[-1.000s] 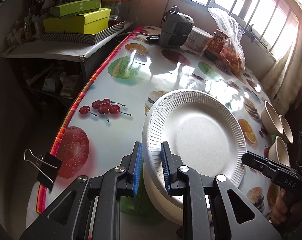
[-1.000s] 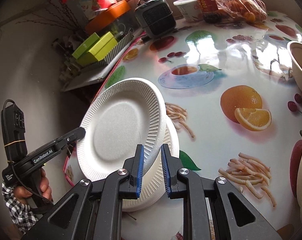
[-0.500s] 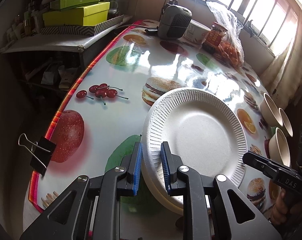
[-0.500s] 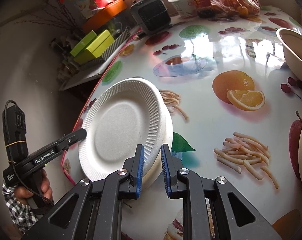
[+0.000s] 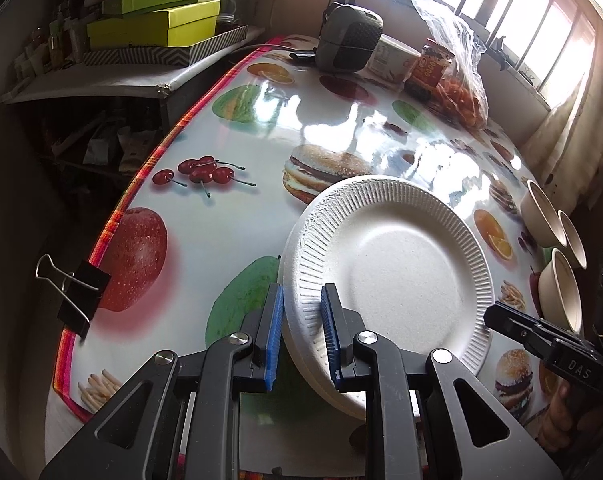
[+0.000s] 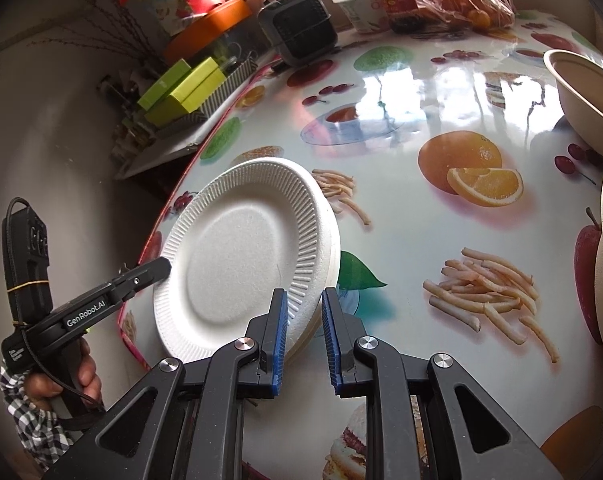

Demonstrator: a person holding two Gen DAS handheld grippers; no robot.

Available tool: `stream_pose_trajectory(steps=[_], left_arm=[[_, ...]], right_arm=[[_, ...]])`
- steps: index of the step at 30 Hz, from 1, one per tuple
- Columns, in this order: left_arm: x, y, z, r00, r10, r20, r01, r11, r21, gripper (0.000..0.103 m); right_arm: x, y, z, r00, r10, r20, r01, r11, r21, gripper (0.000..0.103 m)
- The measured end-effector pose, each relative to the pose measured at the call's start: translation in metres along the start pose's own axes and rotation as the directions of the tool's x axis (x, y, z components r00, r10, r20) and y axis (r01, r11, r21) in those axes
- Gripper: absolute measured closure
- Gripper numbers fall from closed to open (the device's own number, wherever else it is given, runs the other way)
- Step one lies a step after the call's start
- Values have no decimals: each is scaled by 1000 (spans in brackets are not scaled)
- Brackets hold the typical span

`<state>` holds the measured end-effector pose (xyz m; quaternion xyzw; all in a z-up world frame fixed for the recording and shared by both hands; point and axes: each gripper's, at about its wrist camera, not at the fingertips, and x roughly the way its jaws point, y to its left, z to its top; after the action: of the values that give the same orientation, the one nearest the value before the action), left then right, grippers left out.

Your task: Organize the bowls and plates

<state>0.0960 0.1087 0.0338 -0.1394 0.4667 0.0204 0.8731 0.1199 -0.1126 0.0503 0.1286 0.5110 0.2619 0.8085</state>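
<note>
A white ribbed paper plate (image 5: 397, 272) lies on top of a stack of like plates (image 5: 333, 392) near the table's front left edge. My left gripper (image 5: 301, 300) is shut on the plate's left rim. From the opposite side my right gripper (image 6: 303, 300) is shut on the right rim of the same plate (image 6: 237, 256). Each gripper shows in the other's view, the right gripper (image 5: 497, 316) and the left gripper (image 6: 161, 270) both touching the rim. Three beige bowls (image 5: 561, 288) stand at the right edge; two of the bowls (image 6: 581, 92) show in the right wrist view.
The table (image 5: 241, 216) has a glossy fruit-print cloth held by a binder clip (image 5: 77, 292) at its left edge. At the far end stand a dark small heater (image 5: 349, 40), a white tub (image 5: 393, 60), a jar (image 5: 429, 68) and a bag of oranges (image 5: 461, 92). Green boxes (image 5: 153, 24) sit on a side shelf.
The held plate has come down from a tilted, offset pose and now sits lined up on the stack below. Both grippers stayed shut on its rim and shifted slightly toward the table's near edge.
</note>
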Motion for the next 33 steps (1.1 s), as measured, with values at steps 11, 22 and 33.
stream_pose_trajectory(steps=[11,22,33], left_arm=[[1,1,-1,1000,1,0,-1,1000,-4,83],[-3,1,-1,1000,7,11,-7,1000,-4,82],[-14,0,1,998,46,54,-47,999,14,69]], right_arm=[[-1,1,-2,1000,-18,9,19,1000,-14,85],[-5,1,-2,999,-34,21,34,999,-13,85],[-20,1,2,994,-66,82,67,998,-14,73]])
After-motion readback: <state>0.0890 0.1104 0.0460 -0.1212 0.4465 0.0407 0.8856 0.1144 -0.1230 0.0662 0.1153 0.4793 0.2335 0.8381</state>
